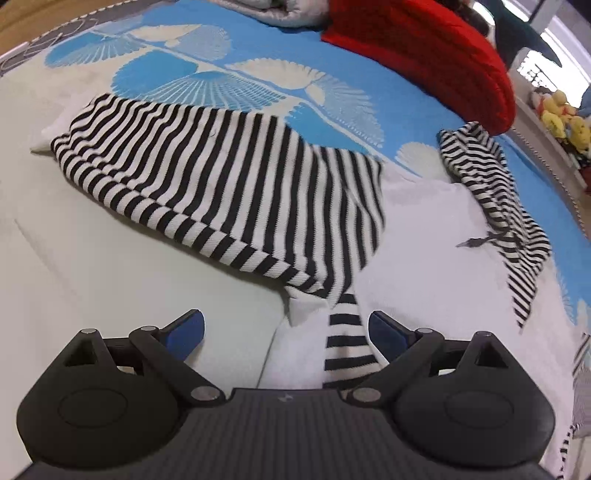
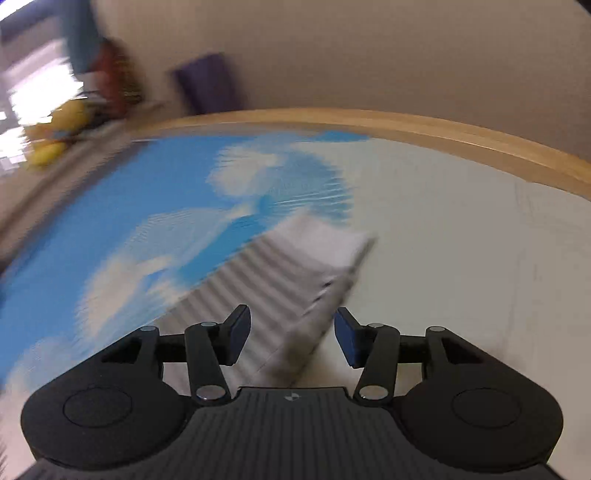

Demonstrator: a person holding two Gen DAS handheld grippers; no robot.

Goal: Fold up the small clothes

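A black-and-white striped garment (image 1: 221,173) lies spread flat on the bed, and a narrow striped strip of it runs down toward my left gripper (image 1: 288,332). That gripper is open; the strip lies loose between its blue pads, close to the right fingertip (image 1: 388,336). A second striped piece (image 1: 498,192) lies crumpled at the right. In the right wrist view, which is blurred, my right gripper (image 2: 293,336) is open above a folded striped cloth (image 2: 295,273), its pads clear of the fabric.
The bed cover (image 1: 258,48) is blue and white with a shell pattern. A red knitted garment (image 1: 424,55) lies at the far right and grey bedding (image 1: 277,11) at the back. Yellow plush toys (image 1: 557,118) sit beyond the bed. A wooden bed edge (image 2: 443,129) runs below the wall.
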